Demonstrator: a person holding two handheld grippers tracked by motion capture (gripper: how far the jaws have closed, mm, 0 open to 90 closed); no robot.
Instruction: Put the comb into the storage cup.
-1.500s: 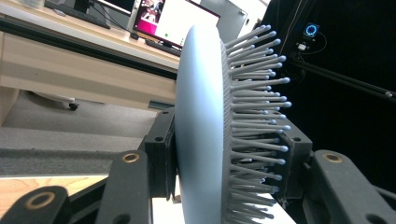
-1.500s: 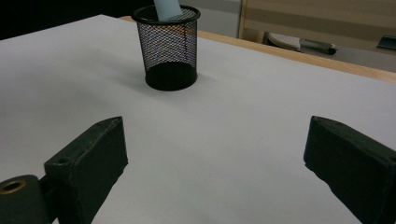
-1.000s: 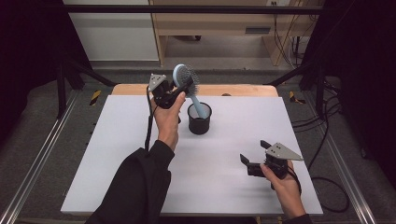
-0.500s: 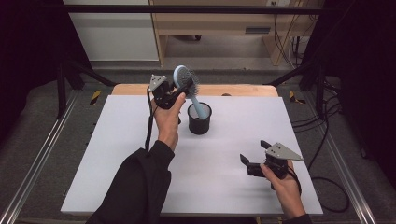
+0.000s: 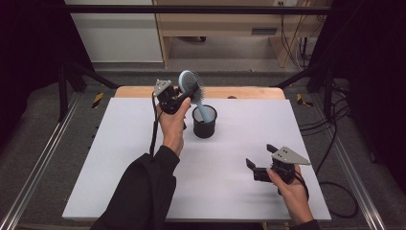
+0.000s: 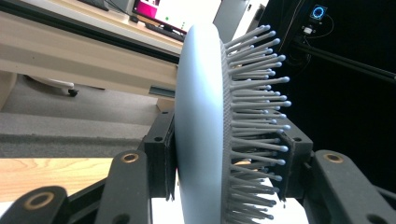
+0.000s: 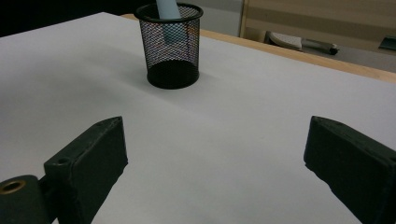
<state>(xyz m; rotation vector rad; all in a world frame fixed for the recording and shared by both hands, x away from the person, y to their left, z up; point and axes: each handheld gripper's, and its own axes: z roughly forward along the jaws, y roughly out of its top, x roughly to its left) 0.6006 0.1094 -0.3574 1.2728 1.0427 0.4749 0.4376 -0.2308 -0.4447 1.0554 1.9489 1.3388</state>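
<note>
- Bench (image 5: 119, 182): white top, bare apart from one cup; wide open room all round it.
- Mesh cup (image 5: 205, 122): stands upright, far-centre, well off every edge.
- Hairbrush (image 5: 190, 86): handle down in the cup, head tilted out above the rim.
- My left gripper (image 5: 178, 98): clamped on the brush head, back and bristles.
- My right gripper (image 5: 258, 167): spread, empty, near corner.
- Judgement: placing step; next, unclamp and withdraw without tipping the cup.
</note>
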